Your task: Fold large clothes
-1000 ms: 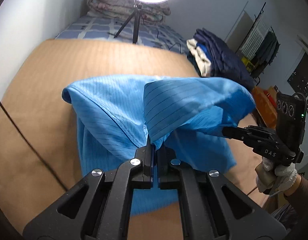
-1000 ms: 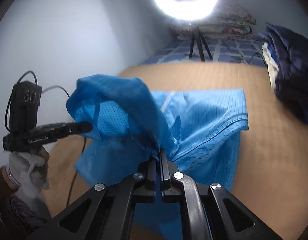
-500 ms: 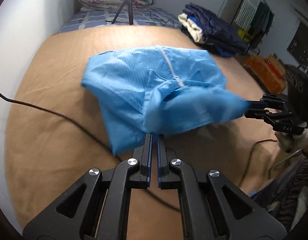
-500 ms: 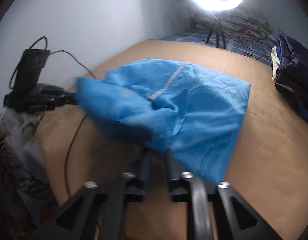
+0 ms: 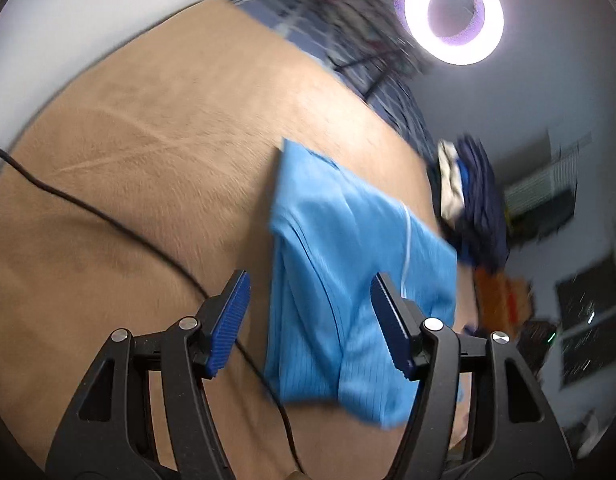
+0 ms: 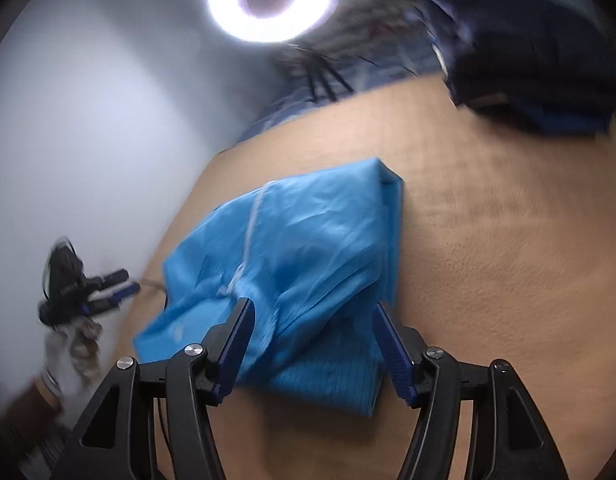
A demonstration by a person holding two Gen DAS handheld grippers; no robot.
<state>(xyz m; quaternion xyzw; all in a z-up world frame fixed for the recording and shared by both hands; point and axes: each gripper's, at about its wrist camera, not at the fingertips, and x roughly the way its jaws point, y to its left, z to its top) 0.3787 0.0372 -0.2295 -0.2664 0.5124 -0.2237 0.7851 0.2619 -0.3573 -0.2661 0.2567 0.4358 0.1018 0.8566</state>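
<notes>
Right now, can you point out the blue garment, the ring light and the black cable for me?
blue garment (image 6: pixel 308 248): right wrist view, middle of the folded fabric.
ring light (image 5: pixel 453 12): left wrist view, left side of the glowing ring.
black cable (image 5: pixel 108 218): left wrist view, the stretch lying on the brown surface.

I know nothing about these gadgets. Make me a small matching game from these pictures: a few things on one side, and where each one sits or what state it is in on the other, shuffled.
Things:
1. blue garment
2. ring light
3. black cable
4. left tool

States or places:
A. glowing at the far end of the room
B. open, holding nothing
C. trailing across the tan bedcover
D. lying folded over on the bedcover

Pairs: 1-D, 2-A, 3-C, 4-B
</notes>
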